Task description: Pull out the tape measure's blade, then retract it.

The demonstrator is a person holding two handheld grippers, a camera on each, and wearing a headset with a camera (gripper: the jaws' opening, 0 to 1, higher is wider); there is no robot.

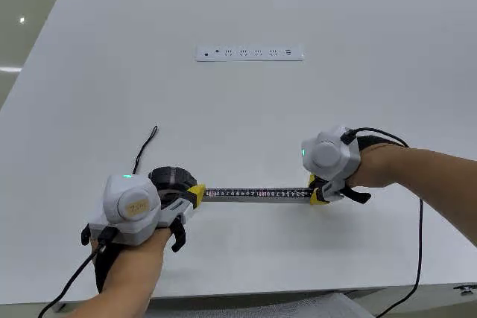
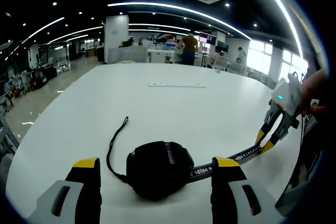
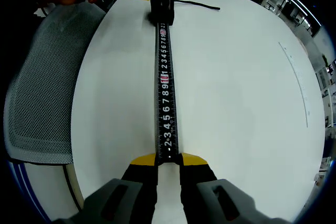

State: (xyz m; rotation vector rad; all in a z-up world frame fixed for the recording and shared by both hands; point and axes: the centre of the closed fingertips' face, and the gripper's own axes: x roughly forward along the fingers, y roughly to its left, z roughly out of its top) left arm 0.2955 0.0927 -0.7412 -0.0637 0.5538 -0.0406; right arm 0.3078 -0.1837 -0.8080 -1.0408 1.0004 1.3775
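Table (image 1: 223, 109): plain white all round your work.
Tape measure case (image 2: 157, 169): black.
Blade (image 3: 166, 103): dark grey, with white numerals and fine white tick marks; you see red at the ten mark.
Strap (image 2: 113, 142): black cord off the case.
Your left gripper (image 2: 156, 163): light grey jaws with yellow tips; in the head view, a white body with a green light and a yellowish round patch.
Your right gripper (image 3: 168, 159): grey jaws, yellow tips; white body, green light.
Power strip (image 1: 250, 53): white, dark sockets.
Chair mesh (image 3: 42, 77): grey net weave.
Cables (image 1: 419, 243): black.
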